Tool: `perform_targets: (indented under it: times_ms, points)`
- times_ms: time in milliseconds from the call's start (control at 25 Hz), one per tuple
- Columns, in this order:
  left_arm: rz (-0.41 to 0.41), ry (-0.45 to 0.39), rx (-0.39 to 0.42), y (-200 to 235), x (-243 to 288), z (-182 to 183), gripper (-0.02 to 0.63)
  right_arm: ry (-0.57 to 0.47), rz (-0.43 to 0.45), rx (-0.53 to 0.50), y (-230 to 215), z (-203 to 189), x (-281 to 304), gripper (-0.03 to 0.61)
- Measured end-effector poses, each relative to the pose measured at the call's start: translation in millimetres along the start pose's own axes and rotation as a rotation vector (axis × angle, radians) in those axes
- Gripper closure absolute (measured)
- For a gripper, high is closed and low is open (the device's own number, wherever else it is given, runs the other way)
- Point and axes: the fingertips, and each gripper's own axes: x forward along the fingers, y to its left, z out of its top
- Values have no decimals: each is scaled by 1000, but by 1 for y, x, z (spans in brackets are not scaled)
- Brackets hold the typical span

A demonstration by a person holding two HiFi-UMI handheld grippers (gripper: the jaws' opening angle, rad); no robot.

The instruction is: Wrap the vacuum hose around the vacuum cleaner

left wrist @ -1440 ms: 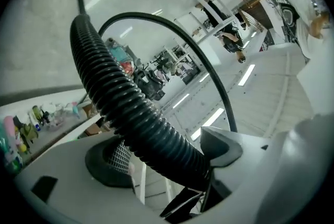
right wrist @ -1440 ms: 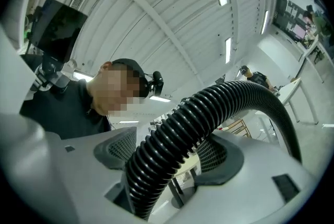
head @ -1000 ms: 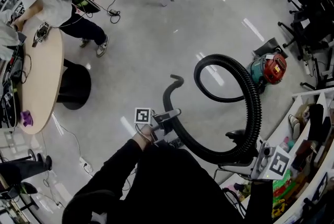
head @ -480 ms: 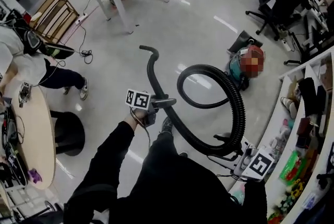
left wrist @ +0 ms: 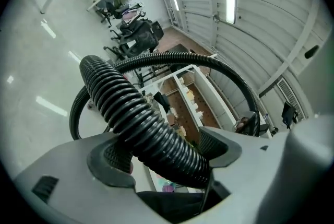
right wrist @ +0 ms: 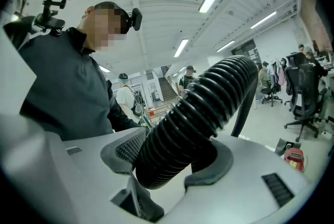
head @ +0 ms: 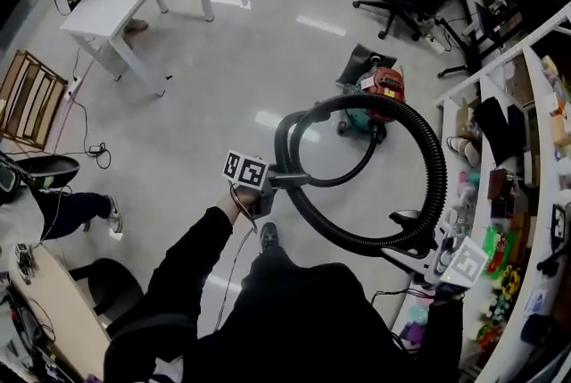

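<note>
Your left arm reaches out ahead. The fingers of your left gripper (head: 284, 181) hold the black hose (head: 437, 167) tight. Your right gripper (head: 412, 245), near you on the right, has just been closing its fingers on the hose too. The vacuum cleaner (head: 379, 91) sits far off on the floor (head: 223, 87).

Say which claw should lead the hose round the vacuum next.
Left, probably. The left claw grips the hose nearer the vacuum, over open floor. The right claw, jaws just tightened on the hose, sits back beside the shelves.
</note>
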Motion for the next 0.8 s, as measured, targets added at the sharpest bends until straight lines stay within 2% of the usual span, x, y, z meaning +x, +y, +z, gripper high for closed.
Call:
perform_targets:
  times_ms: [200, 320, 560, 800]
  points:
    - [7, 39, 3, 6, 41, 56, 218, -43, -38, 62, -67, 11, -24, 331]
    - [35, 23, -7, 16, 60, 89, 218, -75, -34, 55, -111, 14, -38, 333]
    - [105, -53, -13, 18, 114, 157, 218, -172, 36, 50, -206, 31, -87, 333]
    - [152, -168, 1, -2, 176, 233, 218, -274, 116, 68, -311, 71, -149, 331]
